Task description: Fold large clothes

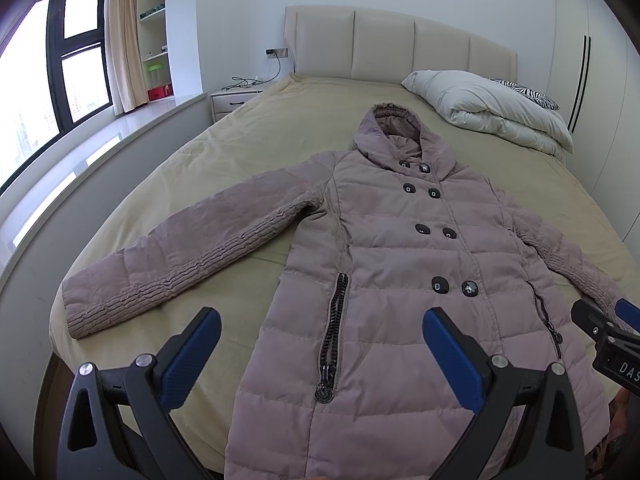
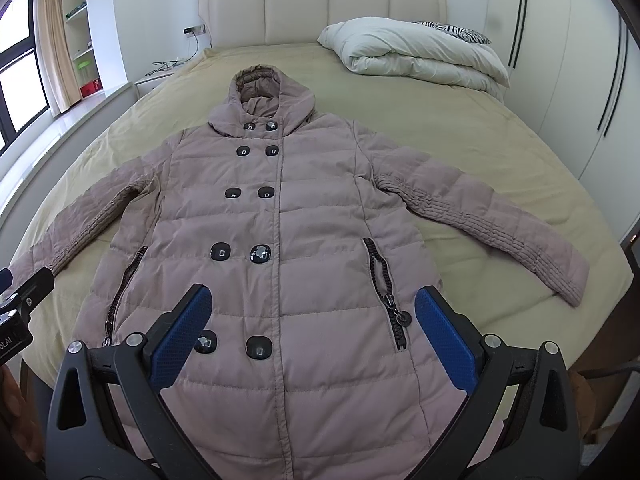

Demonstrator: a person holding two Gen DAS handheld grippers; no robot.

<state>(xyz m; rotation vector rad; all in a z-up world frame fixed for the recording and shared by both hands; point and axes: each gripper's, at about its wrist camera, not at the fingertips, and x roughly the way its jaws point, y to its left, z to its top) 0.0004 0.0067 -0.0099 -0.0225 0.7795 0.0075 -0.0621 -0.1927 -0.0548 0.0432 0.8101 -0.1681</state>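
A long mauve hooded padded coat [image 1: 392, 248] lies flat, front up, on the bed, buttoned with black buttons, both sleeves spread out; it also shows in the right wrist view [image 2: 312, 216]. My left gripper [image 1: 322, 320] is open and empty above the coat's lower left part, near the left zip pocket [image 1: 334, 320]. My right gripper [image 2: 312, 300] is open and empty above the lower front, between the bottom buttons and the right zip pocket [image 2: 388, 292]. The right gripper also shows at the edge of the left wrist view [image 1: 604, 322]. The coat's hem is hidden under the grippers.
The bed [image 1: 240, 136] has a beige sheet and a padded headboard [image 1: 400, 48]. A folded white duvet [image 1: 492, 108] and a zebra pillow lie at the far right. A nightstand [image 1: 234, 100], window ledge and shelves stand to the left; wardrobe doors [image 2: 560, 80] to the right.
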